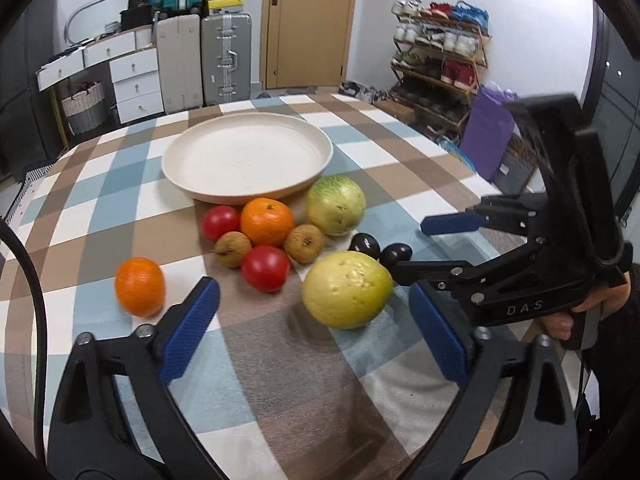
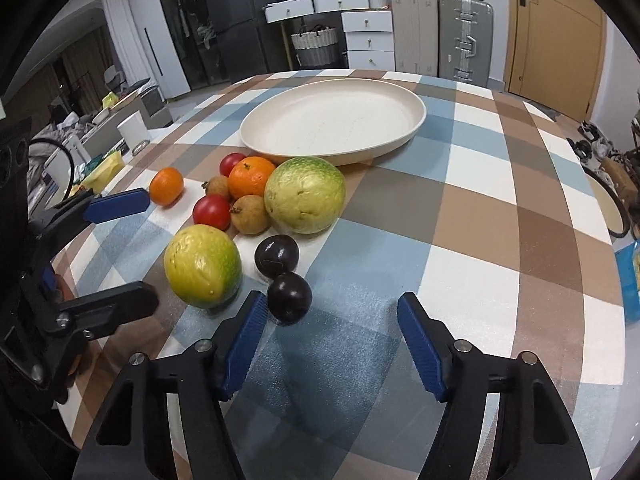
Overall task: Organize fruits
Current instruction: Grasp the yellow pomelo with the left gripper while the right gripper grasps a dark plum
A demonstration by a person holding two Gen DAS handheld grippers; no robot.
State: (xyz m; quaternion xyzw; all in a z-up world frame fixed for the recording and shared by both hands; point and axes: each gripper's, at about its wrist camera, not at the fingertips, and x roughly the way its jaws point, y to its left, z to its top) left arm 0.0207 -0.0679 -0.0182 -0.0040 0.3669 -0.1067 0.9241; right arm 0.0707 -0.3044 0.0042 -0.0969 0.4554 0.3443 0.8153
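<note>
Both grippers spread over the fruit, nothing gripped.

Your left gripper (image 1: 314, 332) gapes just short of the yellow guava (image 1: 346, 289); your right gripper (image 2: 332, 330) stands apart, the near dark plum (image 2: 289, 297) by its left pad. All the fruit sits on the checked tablecloth (image 2: 460, 240) beside the bare cream plate (image 2: 336, 120).

black gripper (image 1: 314, 326) frames | blue ribbed pads | silver screws | "DAS" lettering

Two oranges (image 1: 267, 221), tomatoes (image 1: 265, 268), guavas (image 1: 346, 289), plums (image 2: 289, 297), longans (image 1: 305, 243); one plate (image 1: 247, 157).
</note>
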